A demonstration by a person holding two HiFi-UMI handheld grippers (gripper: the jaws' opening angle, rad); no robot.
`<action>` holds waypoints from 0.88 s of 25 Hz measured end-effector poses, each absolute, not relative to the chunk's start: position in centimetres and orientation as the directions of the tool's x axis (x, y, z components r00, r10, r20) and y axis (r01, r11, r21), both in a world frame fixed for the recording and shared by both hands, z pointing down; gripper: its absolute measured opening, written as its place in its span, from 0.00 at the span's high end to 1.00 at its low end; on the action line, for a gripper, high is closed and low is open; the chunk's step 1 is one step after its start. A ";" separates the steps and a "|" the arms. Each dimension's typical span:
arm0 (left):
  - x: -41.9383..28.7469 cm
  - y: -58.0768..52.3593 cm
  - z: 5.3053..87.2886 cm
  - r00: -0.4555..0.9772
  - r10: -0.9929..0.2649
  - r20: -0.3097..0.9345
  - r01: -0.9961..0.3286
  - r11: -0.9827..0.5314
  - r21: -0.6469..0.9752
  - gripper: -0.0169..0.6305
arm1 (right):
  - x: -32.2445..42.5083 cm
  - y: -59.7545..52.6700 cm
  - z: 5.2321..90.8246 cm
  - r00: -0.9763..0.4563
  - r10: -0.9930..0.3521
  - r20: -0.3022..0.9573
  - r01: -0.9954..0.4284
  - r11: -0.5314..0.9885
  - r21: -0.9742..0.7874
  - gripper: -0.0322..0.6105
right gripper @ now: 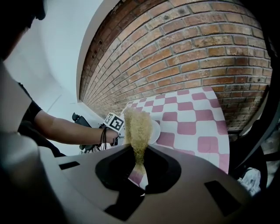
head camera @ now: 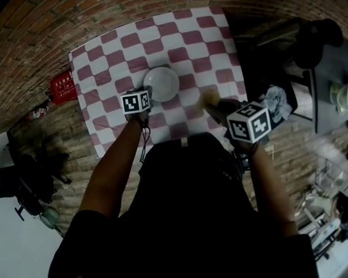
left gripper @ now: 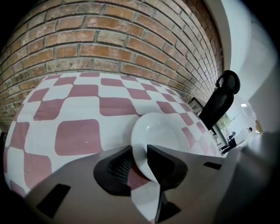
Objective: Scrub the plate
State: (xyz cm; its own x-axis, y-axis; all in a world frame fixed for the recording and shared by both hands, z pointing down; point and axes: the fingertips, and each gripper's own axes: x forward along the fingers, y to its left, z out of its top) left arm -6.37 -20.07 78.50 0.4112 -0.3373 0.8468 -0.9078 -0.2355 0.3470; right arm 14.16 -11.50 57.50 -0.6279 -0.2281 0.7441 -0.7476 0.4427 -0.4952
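The left gripper (left gripper: 139,161) sits at lower centre of its own view, jaws partly open and astride the near rim of the round white ceramic plate (left gripper: 159,133). A sliver of cloth shows between the left jaw and the rim. Contact on the right jaw cannot be confirmed from this angle, and no grip is noted.

The right gripper (right gripper: 141,162) is closed on the lower end of a yellow-tan fibrous scouring pad (right gripper: 137,124), which stands up from the jaws at frame centre.

In the head view the plate (head camera: 162,83) lies flat on the pink-and-white checked tablecloth (head camera: 189,47), just above centre. The left gripper (head camera: 136,102) is at its lower-left edge. The pad (head camera: 209,98), blurred, is just right of the plate.
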 end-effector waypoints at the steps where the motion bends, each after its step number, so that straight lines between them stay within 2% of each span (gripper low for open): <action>1: -6.4 -20.2 78.5 0.402 -0.344 0.849 -0.912 -0.236 0.336 0.81 | 14.1 -11.4 57.5 -0.627 -0.232 0.743 -0.749 0.441 -0.494 0.88; 16: -11.3 -20.1 74.0 0.404 -0.473 0.783 -0.915 -0.198 0.352 0.81 | 10.4 -10.9 55.5 -0.636 -0.287 0.716 -0.746 0.464 -0.477 0.88; 22: -12.9 -19.0 70.1 0.478 -0.491 0.728 -0.876 -0.203 0.438 0.96 | 7.1 -11.1 54.4 -0.649 -0.303 0.698 -0.734 0.489 -0.470 0.88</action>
